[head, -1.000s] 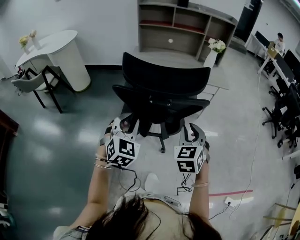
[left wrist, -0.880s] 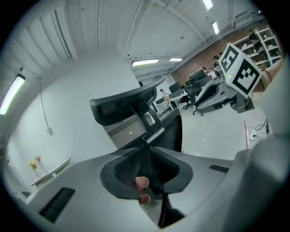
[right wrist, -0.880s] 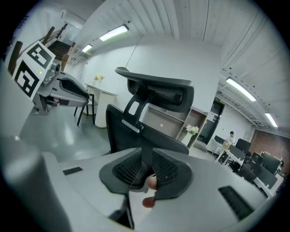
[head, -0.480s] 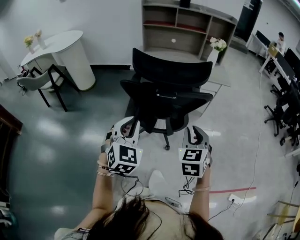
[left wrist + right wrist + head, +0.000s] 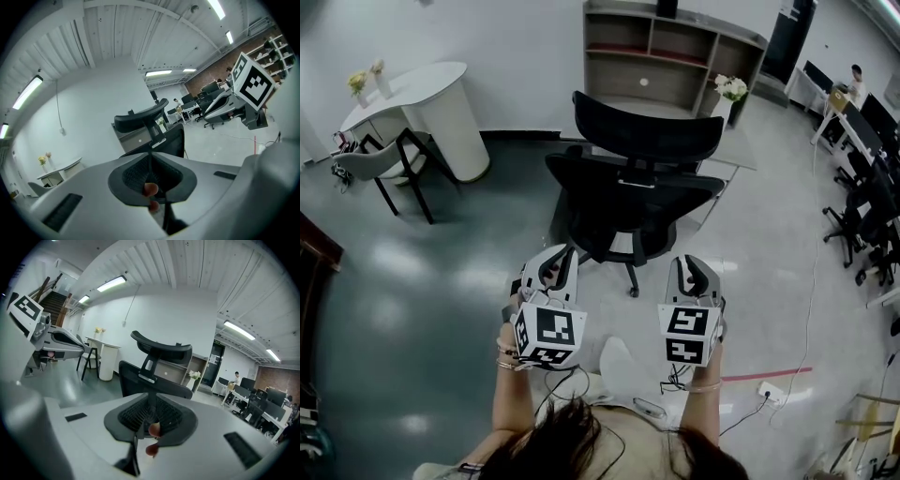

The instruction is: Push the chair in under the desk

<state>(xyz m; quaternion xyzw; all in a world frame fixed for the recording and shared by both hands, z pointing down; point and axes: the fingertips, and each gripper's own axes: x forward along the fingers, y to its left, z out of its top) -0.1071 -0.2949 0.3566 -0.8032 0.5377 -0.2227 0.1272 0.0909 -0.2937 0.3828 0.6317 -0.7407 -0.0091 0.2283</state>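
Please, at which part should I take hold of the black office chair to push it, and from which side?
Probably the top edge of the backrest, from behind, the near side. The chair shows you its back, that edge runs level below the headrest, and the desk stands beyond it.

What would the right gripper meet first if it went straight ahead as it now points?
Most likely the backrest of the black mesh office chair, ahead of the right gripper and not yet touched; depth is unclear. Its jaws have just been closing with nothing between them.

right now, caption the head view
Left gripper and right gripper, jaws just closed on nothing, behind the office chair.
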